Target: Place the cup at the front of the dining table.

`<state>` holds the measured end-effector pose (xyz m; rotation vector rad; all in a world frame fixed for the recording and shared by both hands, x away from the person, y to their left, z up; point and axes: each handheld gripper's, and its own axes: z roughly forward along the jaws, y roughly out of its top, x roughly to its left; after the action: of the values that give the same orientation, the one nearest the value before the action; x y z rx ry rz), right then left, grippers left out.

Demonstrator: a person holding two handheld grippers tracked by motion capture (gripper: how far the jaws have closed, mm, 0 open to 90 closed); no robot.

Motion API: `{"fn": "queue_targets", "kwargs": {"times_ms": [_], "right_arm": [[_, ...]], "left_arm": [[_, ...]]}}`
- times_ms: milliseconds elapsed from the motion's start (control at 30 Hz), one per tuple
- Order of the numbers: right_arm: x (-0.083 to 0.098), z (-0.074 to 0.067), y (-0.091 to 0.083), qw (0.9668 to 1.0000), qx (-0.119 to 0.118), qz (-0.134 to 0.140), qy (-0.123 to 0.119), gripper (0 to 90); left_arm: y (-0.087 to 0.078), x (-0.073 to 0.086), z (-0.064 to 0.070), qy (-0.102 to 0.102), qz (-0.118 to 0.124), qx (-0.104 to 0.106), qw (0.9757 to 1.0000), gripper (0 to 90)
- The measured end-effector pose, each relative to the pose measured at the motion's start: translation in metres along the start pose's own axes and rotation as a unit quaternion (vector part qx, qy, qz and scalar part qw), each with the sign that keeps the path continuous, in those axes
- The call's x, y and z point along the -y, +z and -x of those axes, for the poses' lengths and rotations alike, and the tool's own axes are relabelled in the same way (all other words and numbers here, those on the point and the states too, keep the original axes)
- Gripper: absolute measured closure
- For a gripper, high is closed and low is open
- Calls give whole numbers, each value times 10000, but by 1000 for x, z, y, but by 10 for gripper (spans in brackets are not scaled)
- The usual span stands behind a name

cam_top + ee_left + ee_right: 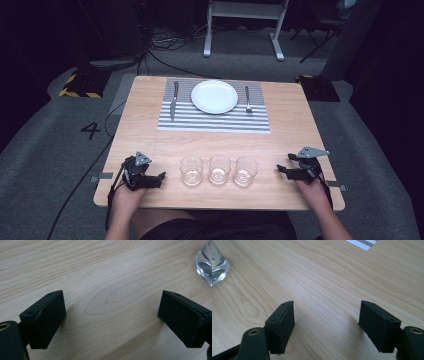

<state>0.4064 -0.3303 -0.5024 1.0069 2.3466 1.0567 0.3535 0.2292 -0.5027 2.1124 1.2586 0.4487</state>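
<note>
left gripper point(161, 179) and right gripper point(280, 170) rest open and empty on the table point(150, 145), flanking three glasses point(219, 170), apparently staged for pickup.

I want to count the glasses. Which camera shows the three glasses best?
The high view is best: all three glasses stand whole in a row on the table between the left gripper and the right gripper. The left gripper view catches a glass edge at right; the right gripper view catches one at left.
</note>
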Motion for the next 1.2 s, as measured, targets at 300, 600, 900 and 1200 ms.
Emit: {"fn": "queue_targets", "kwargs": {"times_ms": [300, 600, 900, 1200], "right_arm": [[0, 0, 0, 9999, -22, 16, -108, 288], [0, 0, 0, 9999, -37, 21, -114, 289], [0, -2, 0, 9999, -4, 32, -113, 289], [0, -2, -1, 9999, 3, 30, -116, 289]], "left_arm": [[-2, 1, -2, -108, 49, 43, 9999, 99], [-34, -2, -5, -286, 876, -141, 9956, 148], [-70, -9, 4, -271, 1627, -487, 9851, 151], [-81, -18, 16, -379, 1873, -279, 9812, 152]]}}
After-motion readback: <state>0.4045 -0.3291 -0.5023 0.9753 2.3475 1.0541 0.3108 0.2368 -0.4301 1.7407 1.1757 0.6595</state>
